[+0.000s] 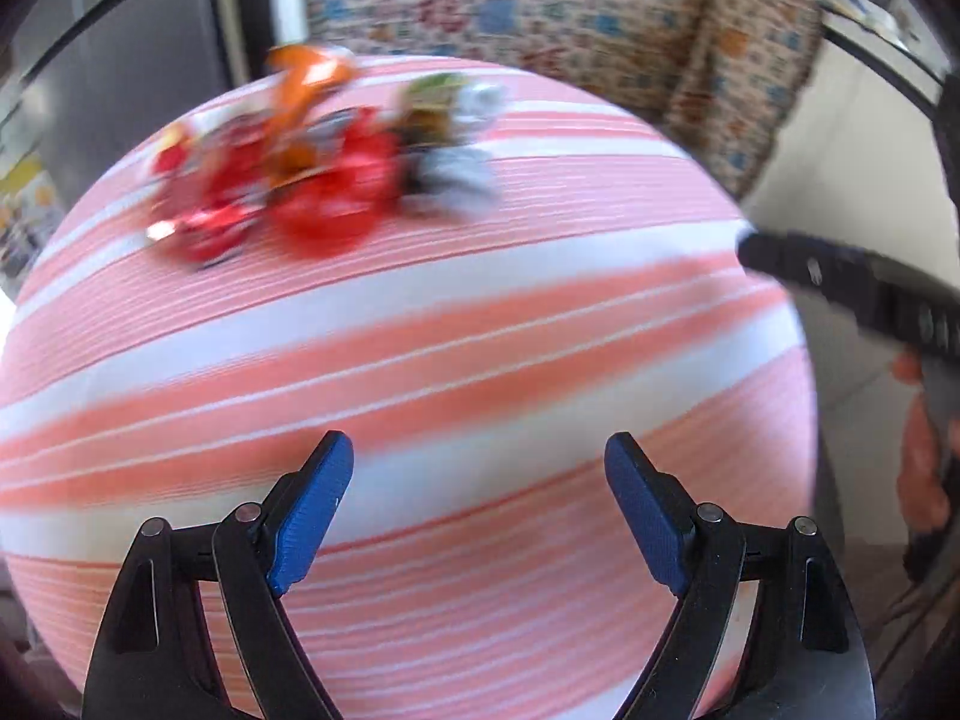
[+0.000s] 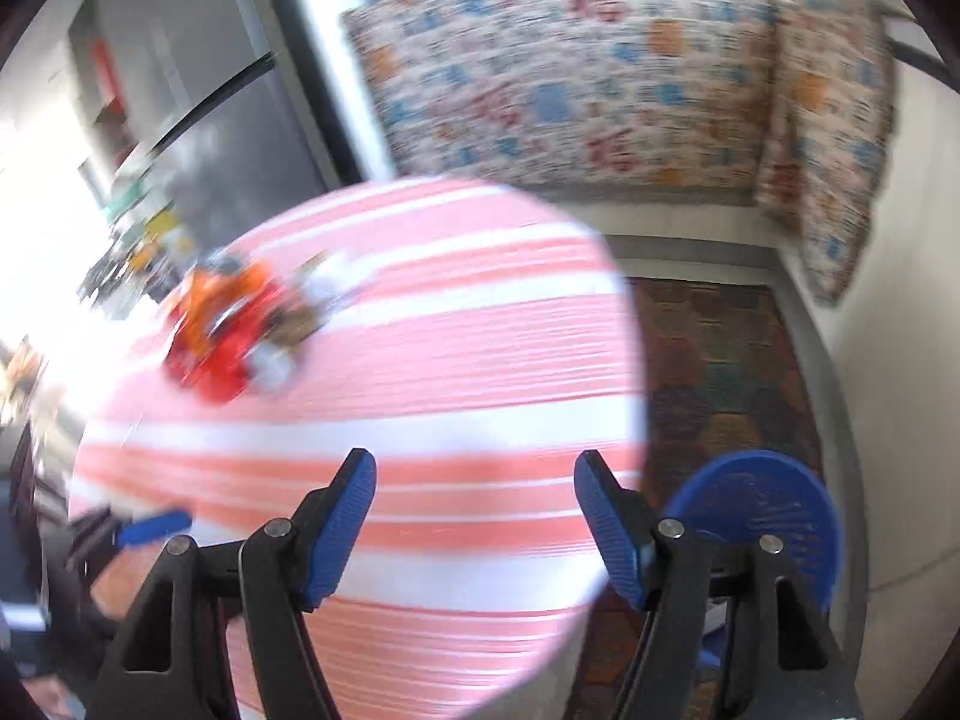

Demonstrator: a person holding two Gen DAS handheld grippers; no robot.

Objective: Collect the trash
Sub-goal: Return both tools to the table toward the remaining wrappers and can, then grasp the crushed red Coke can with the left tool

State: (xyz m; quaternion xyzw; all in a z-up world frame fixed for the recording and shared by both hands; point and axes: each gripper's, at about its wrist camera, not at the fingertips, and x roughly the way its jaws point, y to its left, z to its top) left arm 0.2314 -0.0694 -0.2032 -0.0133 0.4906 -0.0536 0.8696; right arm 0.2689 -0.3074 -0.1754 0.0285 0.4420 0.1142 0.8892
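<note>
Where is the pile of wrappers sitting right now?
The pile of wrappers lies on the far left part of the pink-striped round table in both wrist views, well ahead of both empty grippers, with the patterned cloth beyond.

Tabletop (image 1: pixel 480 330): cloth of pink-coral and white stripes, broad bands alternating with fine lines. Trash pile (image 1: pixel 312 162): mostly glossy red wrappers, with orange, a green-and-yellow piece and a silver-grey one; blurred. Left gripper (image 1: pixel 479 504): black frame, blue textured pads. Right gripper (image 2: pixel 474 528): same black and blue. Draped cloth (image 2: pixel 564 78) behind the tabletop: cream ground, patchwork print in blue, orange and red. Floor mat (image 2: pixel 720 372): dark, multicoloured hexagon pattern. Round basket (image 2: pixel 762 516): solid blue, ribbed. Floor beside the mat: off-white.
</note>
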